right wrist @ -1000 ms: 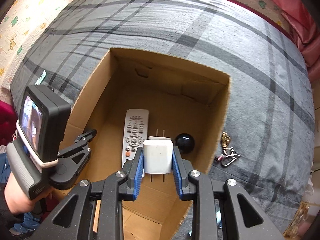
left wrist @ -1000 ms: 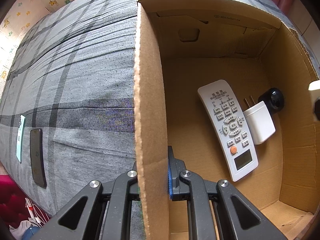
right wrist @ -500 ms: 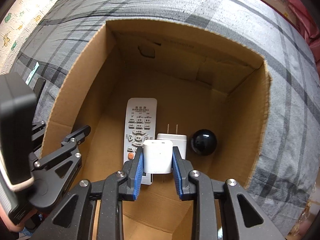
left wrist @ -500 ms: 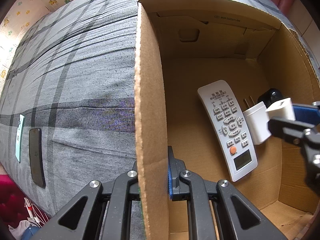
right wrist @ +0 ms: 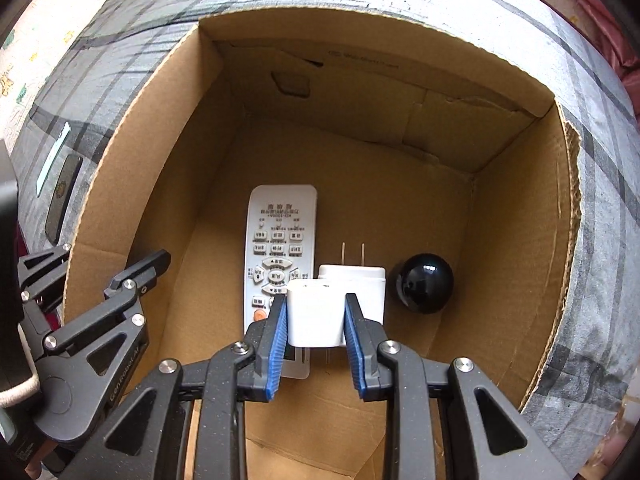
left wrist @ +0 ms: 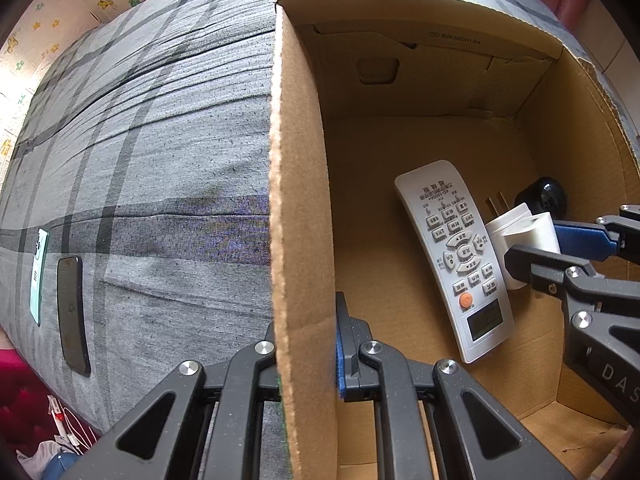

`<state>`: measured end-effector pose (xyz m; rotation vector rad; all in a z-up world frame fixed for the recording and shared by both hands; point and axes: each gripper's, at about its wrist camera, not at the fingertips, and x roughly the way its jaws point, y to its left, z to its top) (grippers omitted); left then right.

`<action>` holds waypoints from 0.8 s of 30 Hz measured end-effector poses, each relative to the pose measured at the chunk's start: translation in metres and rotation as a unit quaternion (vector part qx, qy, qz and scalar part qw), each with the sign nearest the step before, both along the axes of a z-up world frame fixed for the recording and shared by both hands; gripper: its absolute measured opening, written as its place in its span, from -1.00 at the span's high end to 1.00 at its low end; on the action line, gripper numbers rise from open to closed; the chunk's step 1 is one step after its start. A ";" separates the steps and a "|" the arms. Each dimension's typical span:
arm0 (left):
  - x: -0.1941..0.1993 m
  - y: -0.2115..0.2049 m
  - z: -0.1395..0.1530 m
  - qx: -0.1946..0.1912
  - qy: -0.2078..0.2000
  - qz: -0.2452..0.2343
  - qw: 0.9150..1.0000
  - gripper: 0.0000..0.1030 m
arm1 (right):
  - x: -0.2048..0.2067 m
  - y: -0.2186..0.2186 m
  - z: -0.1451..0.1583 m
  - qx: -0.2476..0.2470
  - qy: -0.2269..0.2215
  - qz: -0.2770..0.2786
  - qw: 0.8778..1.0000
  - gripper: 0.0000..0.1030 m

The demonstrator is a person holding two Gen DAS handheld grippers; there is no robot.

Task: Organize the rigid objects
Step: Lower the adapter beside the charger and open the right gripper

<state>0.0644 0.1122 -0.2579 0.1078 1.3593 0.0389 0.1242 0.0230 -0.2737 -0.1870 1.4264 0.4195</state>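
An open cardboard box (right wrist: 400, 28) stands on a grey plaid bedspread. On its floor lie a white remote (right wrist: 280, 248), a white plug charger (right wrist: 360, 284) with its prongs pointing away, and a black ball-shaped object (right wrist: 426, 282). My right gripper (right wrist: 314, 312) is shut on a second white charger block (right wrist: 316, 316) and hangs inside the box just above the first charger. The left wrist view shows that block (left wrist: 532, 232) low beside the remote (left wrist: 452, 248). My left gripper (left wrist: 308, 344) is shut on the box's left wall (left wrist: 300, 160), one finger on each side.
A dark phone (left wrist: 72, 300) and a teal-and-white flat item (left wrist: 38, 276) lie on the bedspread (left wrist: 160, 140) left of the box. The box floor is bare behind the remote and near its front right corner. Red fabric shows past the bed's edges.
My right gripper has come down into the box with the white charger block, which now hangs just over the charger on the floor. The left gripper and box have not moved.
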 end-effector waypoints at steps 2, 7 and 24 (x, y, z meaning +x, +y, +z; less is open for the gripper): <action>0.000 0.001 0.000 0.001 0.000 0.000 1.000 0.75 | 0.000 0.000 0.001 0.004 -0.001 0.000 1.000 0.42; 0.000 -0.001 -0.001 0.003 0.001 0.000 1.000 0.75 | 0.000 0.002 0.010 0.006 -0.015 0.007 1.000 0.23; 0.000 -0.003 0.000 0.007 0.002 -0.001 1.000 0.75 | -0.005 -0.003 0.045 0.008 -0.042 -0.009 0.999 0.18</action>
